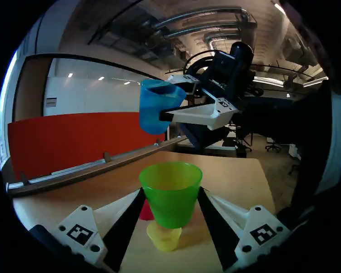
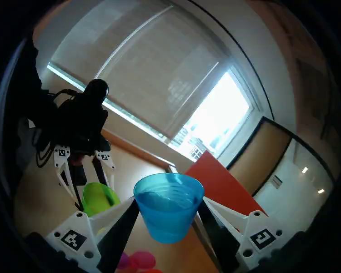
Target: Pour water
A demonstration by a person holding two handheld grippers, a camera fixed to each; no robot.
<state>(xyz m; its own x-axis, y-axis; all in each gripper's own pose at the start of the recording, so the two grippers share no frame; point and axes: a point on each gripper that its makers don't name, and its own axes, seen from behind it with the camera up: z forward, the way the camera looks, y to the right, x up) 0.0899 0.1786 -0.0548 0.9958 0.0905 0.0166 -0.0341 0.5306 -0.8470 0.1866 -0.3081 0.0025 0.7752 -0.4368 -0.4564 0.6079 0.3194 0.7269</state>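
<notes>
- The left gripper [image 1: 170,200] has its jaws closed on a green cup [image 1: 171,207], one finger pressed to each side, and the cup stands upright between them.
- Its fingers [image 1: 125,218] reach forward and draw together toward the tips.
- The right gripper [image 2: 168,202] has its jaws clamped on a blue cup [image 2: 169,220], whose rim sits just above the fingertips.
- In the left gripper view, the right gripper hangs above and beyond the left jaws, roughly level, with its tips toward the left.
- In the right gripper view, the left gripper sits lower, to the left of the right jaws.
</notes>
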